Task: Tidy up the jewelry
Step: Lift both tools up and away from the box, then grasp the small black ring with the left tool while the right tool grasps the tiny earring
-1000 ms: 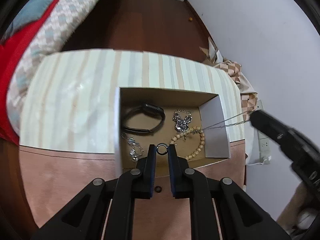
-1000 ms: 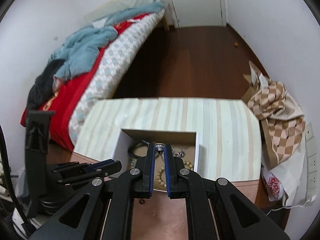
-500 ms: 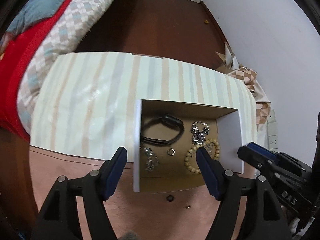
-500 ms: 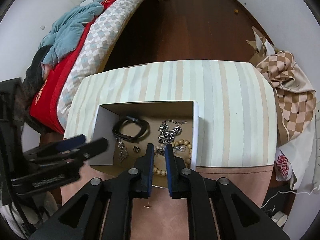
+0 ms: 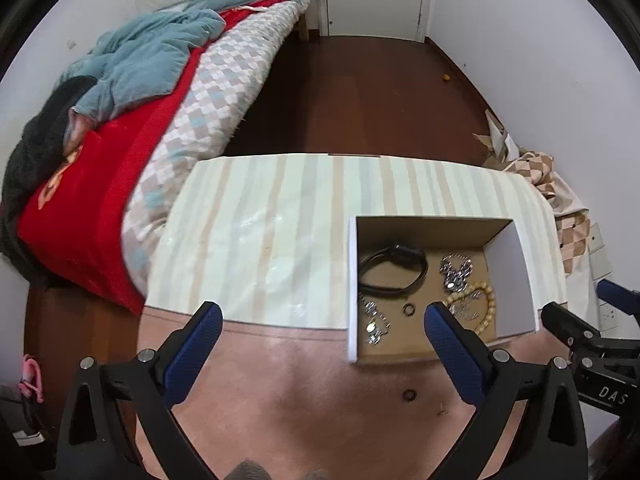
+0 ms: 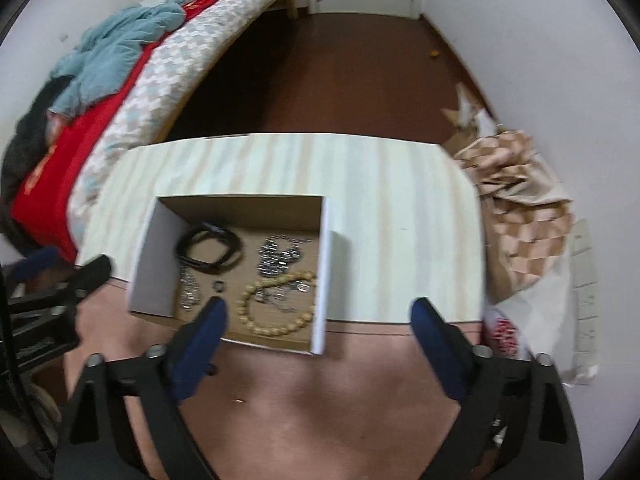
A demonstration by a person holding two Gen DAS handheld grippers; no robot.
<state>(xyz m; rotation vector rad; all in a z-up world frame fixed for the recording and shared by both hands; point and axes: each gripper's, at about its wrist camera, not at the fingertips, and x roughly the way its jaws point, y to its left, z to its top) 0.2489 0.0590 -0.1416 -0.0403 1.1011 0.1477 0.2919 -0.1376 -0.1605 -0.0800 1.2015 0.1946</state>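
An open cardboard box [image 5: 510,276] [image 6: 326,264] stands on the table and holds jewelry: a black band [image 5: 390,272] [image 6: 210,246], a silver chain [image 5: 456,270] [image 6: 278,258], a beige bead bracelet [image 5: 486,306] [image 6: 274,306], a silver piece [image 5: 374,320] and a small ring [image 5: 409,309] [image 6: 219,286]. Another small ring [image 5: 409,395] lies on the pink tabletop in front of the box. My left gripper [image 5: 322,336] is open and empty, left of and before the box. My right gripper [image 6: 316,326] is open and empty, over the box's near edge.
A striped cloth [image 5: 260,232] covers the far half of the table. A bed [image 5: 160,92] with red and blue covers lies to the left. Checked paper and a bag [image 6: 520,200] lie on the floor at right. A tiny bit [image 6: 239,401] lies on the tabletop.
Both grippers opened and pulled back. The left let go of the small ring, now in the box; the right released the chain over the bead bracelet.
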